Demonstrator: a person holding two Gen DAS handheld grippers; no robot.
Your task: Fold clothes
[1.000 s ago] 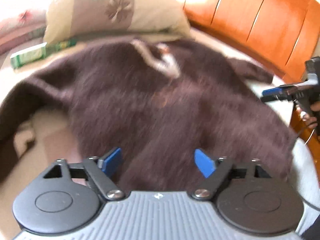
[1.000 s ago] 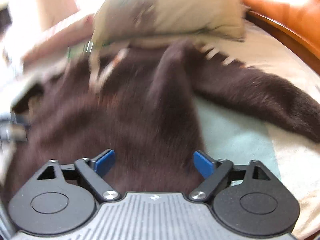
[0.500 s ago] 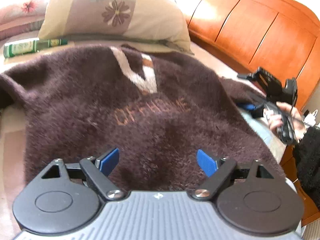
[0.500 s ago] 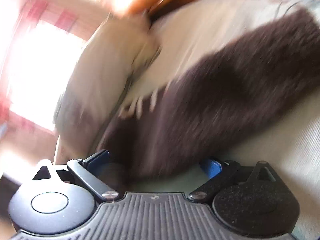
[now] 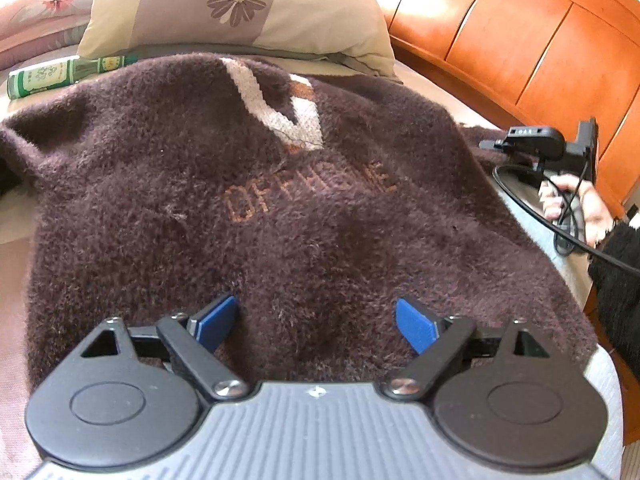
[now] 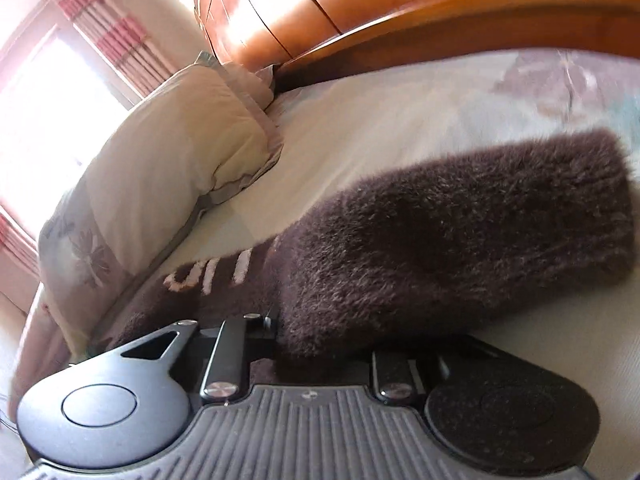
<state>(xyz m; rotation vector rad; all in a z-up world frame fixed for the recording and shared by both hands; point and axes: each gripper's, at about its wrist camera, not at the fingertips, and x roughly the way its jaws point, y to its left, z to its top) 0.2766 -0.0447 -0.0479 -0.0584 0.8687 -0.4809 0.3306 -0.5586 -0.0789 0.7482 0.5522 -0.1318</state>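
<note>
A fuzzy dark brown sweater [image 5: 280, 220] with a white V stripe and orange lettering lies spread face up on the bed. My left gripper [image 5: 316, 320] hovers open over its near hem, blue pads wide apart, nothing between them. In the right wrist view the sweater's sleeve [image 6: 460, 240] stretches across the sheet to the right. My right gripper [image 6: 320, 344] is rolled on its side at the sleeve's base, its jaws closing with the sleeve fabric between them; the pads are buried in the fuzz. A hand [image 5: 576, 204] holds that gripper at the sweater's right edge.
A floral pillow [image 5: 240, 4] lies past the collar, with a green bottle [image 5: 60, 74] to its left. An orange wooden headboard [image 5: 520, 40] runs along the right. Pale bed sheet [image 6: 400, 120] shows beyond the sleeve. A bright curtained window [image 6: 40, 120] is far left.
My right gripper swung over to the sleeve, rolled onto its side, and its jaws came together on the fabric. My left gripper drifted slightly closer over the hem and stayed open.
</note>
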